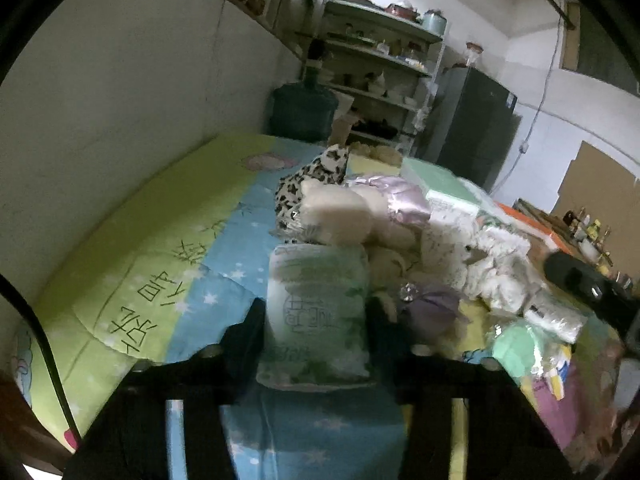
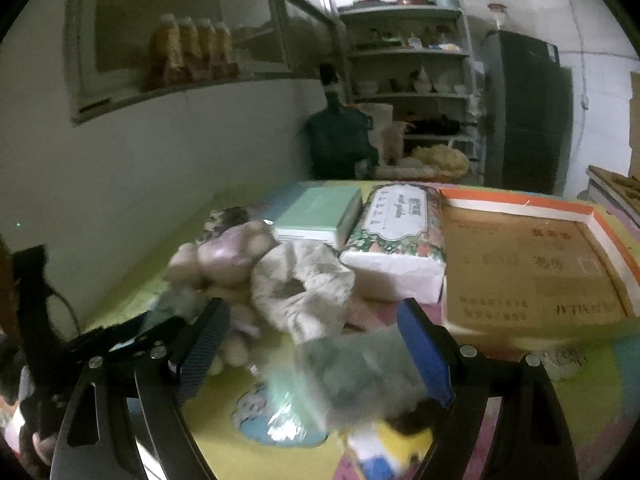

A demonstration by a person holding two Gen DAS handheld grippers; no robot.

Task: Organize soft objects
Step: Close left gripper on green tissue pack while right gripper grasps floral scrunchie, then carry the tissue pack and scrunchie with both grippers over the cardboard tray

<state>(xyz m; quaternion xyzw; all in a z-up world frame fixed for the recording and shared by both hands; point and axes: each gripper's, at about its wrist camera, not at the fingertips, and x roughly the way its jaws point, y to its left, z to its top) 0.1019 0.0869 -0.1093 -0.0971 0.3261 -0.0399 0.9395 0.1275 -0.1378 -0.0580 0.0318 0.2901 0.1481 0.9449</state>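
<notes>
Two grippers worked over a bed point(image 1: 132, 248) spread with a green and blue quilt. Beyond the right gripper point(image 2: 316, 344), a cardboard box point(image 2: 528, 272) lay to the right of its jaws and a tissue pack point(image 2: 396, 248) straight ahead. The left gripper point(image 1: 316, 320) had its jaws closed against both sides of a soft green-printed packet point(image 1: 318, 312). The right jaws stood open, a blurred grey-green soft item point(image 2: 352, 376) between them, untouched.

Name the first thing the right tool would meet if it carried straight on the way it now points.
Probably the blurred green-grey soft bundle between the right tool's open fingers; depth is unclear.
</notes>
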